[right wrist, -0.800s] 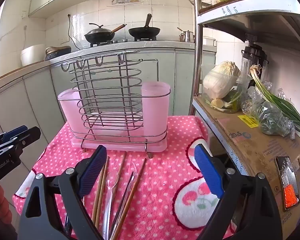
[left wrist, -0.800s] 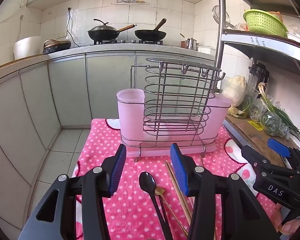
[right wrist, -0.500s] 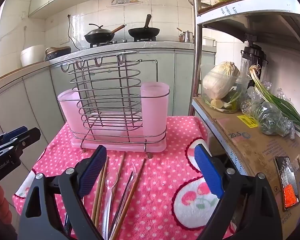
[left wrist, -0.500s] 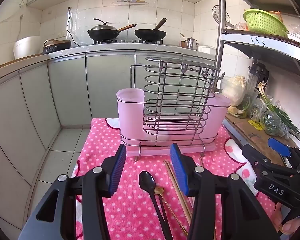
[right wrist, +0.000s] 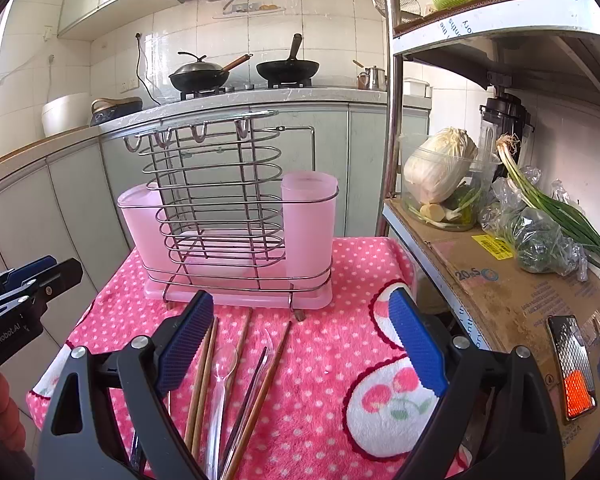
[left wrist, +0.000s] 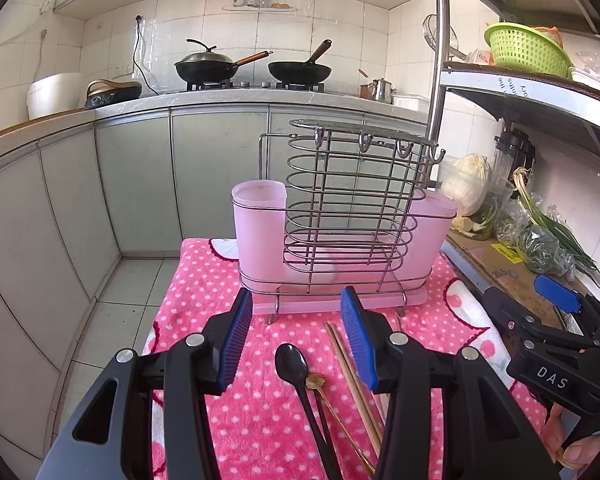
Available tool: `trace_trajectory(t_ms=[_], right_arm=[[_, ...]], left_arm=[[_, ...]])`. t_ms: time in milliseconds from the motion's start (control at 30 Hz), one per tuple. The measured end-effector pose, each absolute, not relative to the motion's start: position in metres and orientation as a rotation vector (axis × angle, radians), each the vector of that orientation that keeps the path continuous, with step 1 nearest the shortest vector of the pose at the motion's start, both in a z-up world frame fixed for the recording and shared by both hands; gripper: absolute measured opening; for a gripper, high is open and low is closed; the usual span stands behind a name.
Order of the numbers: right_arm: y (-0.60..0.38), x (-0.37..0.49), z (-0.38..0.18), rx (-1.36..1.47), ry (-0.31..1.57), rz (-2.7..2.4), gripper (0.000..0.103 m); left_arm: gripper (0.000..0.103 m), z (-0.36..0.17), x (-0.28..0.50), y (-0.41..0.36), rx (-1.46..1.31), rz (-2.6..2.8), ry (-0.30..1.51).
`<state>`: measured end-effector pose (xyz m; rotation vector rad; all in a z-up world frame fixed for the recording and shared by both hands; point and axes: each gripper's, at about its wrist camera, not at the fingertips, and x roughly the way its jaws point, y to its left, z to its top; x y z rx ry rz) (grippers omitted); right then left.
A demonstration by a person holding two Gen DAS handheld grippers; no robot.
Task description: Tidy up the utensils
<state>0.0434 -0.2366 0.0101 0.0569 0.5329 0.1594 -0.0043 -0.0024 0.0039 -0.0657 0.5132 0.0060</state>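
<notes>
A pink plastic utensil holder in a wire rack (left wrist: 340, 248) stands at the far side of a pink polka-dot cloth (left wrist: 204, 292); it also shows in the right wrist view (right wrist: 228, 240). Utensils lie in front of it: a black spoon (left wrist: 296, 372), a gold spoon (left wrist: 320, 384) and wooden chopsticks (left wrist: 352, 372). The right wrist view shows chopsticks (right wrist: 202, 376), a clear plastic spoon (right wrist: 220, 380) and a clear fork (right wrist: 260, 356). My left gripper (left wrist: 298, 336) is open above the black spoon. My right gripper (right wrist: 304, 344) is open and empty above the cloth, right of the utensils.
A metal shelf on the right holds a cabbage in a clear tub (right wrist: 440, 176), bagged greens (right wrist: 540, 240) and a cardboard sheet (right wrist: 500, 292). A green basket (left wrist: 524, 48) sits on the upper shelf. Grey cabinets and a stove with woks (left wrist: 208, 68) stand behind.
</notes>
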Motion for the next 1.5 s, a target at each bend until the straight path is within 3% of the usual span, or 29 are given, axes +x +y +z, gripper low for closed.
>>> trace_trajectory(t_ms=[1500], right_arm=[[-0.23, 0.033, 0.023, 0.033, 0.491, 0.157, 0.09]], left_arm=[[0.046, 0.016, -0.017, 0.002, -0.091, -0.006, 0.481]])
